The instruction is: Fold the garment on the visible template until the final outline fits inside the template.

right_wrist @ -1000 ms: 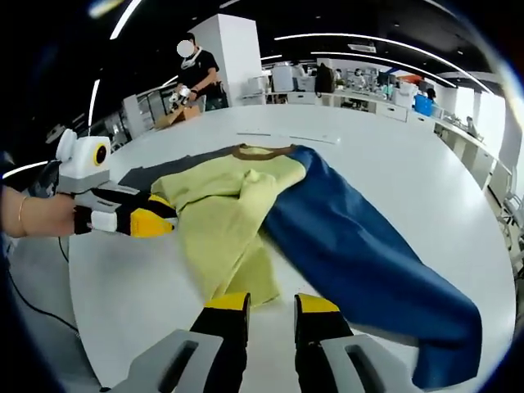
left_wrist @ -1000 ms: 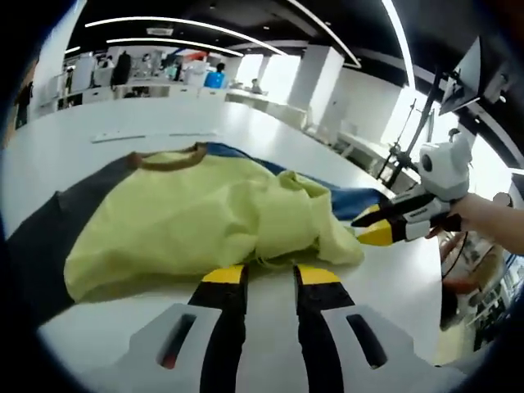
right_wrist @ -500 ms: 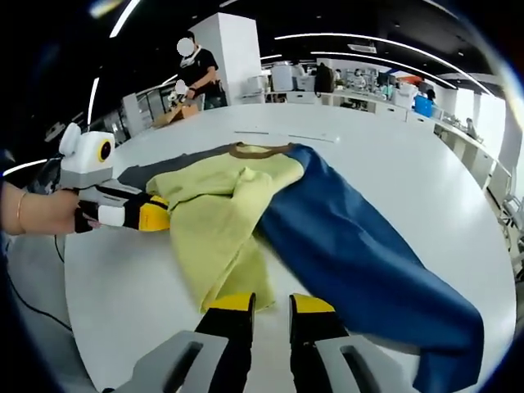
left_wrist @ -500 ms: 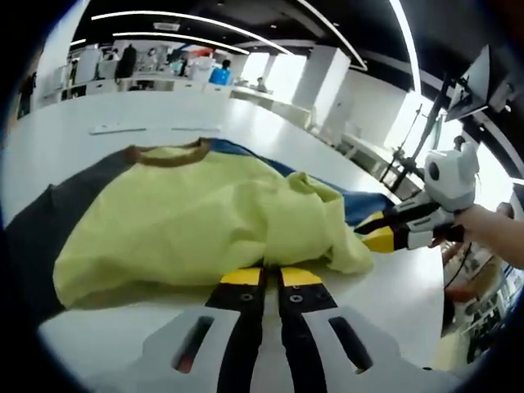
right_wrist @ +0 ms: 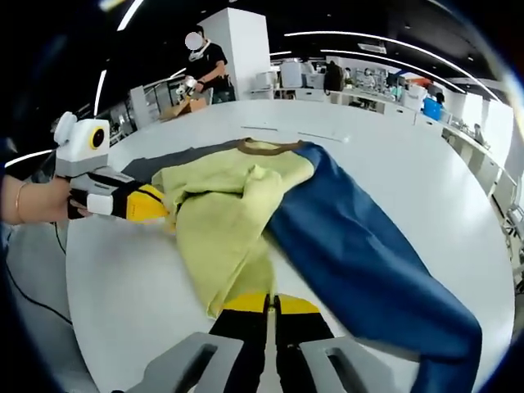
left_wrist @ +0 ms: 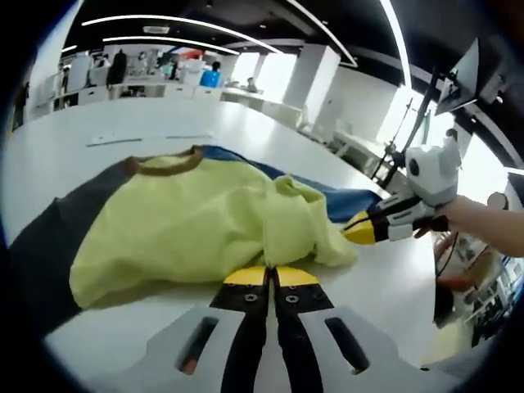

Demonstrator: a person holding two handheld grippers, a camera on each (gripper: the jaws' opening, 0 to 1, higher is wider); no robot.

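Observation:
A yellow shirt (left_wrist: 188, 221) (right_wrist: 237, 205) with a brown collar (left_wrist: 164, 164), a dark grey sleeve (left_wrist: 41, 246) and a long blue sleeve (right_wrist: 368, 254) lies rumpled on the white table (right_wrist: 123, 286). In the left gripper view my left gripper (left_wrist: 270, 274) has its jaws shut on the shirt's near yellow hem. It comes into the right gripper view (right_wrist: 160, 213) at the shirt's left edge. At the bottom of its own view my right gripper (right_wrist: 266, 301) is shut on the yellow hem beside the blue sleeve. Its tip (left_wrist: 352, 233) touches the shirt's right corner in the left gripper view.
A thin pale strip (left_wrist: 139, 139) (right_wrist: 286, 133) lies on the table beyond the collar. A person (right_wrist: 205, 65) stands at the table's far side by a cardboard box. A tripod stand (left_wrist: 409, 139) rises past the table's right edge. Bare tabletop (left_wrist: 393, 286) surrounds the shirt.
Both grippers' jaws stood open a second ago and are now shut at the yellow hem. The fabric near the right gripper has bunched up a little.

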